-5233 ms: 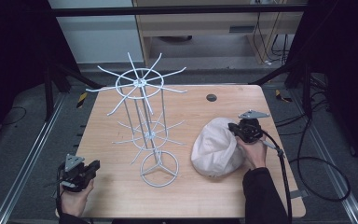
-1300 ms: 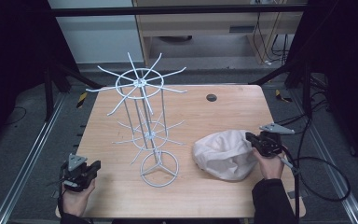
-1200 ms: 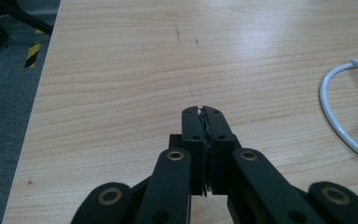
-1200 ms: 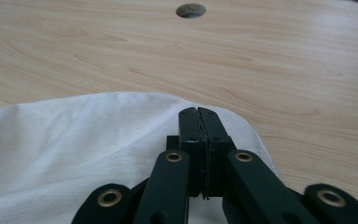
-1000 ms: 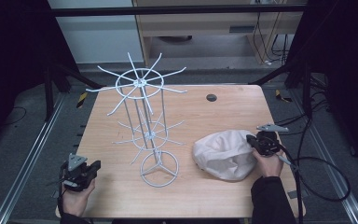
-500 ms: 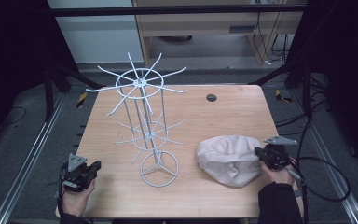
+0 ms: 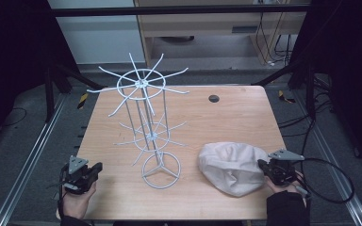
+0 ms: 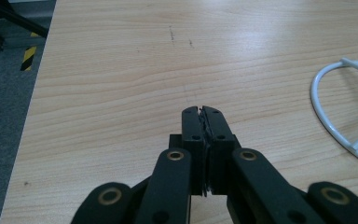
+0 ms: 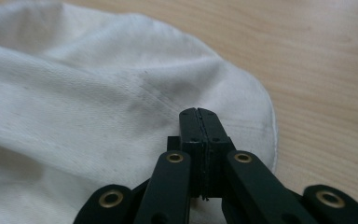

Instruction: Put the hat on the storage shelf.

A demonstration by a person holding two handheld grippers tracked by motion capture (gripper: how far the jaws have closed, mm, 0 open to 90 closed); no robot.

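A white cloth cap point(image 7: 231, 167) lies crumpled on the wooden table point(image 7: 235, 117) at the front right. My right gripper point(image 7: 264, 167) is at the cap's right edge. In the right gripper view its jaws are shut flush over the cap's point(image 9: 98, 107) brim, and no cloth shows between the right gripper's point(image 9: 198, 112) tips. A white wire rack point(image 7: 146, 127) with radiating arms stands in the middle of the table. My left gripper point(image 7: 92, 170) rests near the front left corner. It is shut and empty point(image 8: 202, 109), pointing over bare wood, with the rack's base ring point(image 8: 335, 116) off to its right.
A small black round piece point(image 7: 213, 98) sits at the back of the table. Metal rails run along both sides of the table, and cables trail on the floor at the right. The rack's arms spread wide over the table's centre.
The cap and my right gripper have shifted from mid-right toward the front right corner. The left gripper has stayed put.
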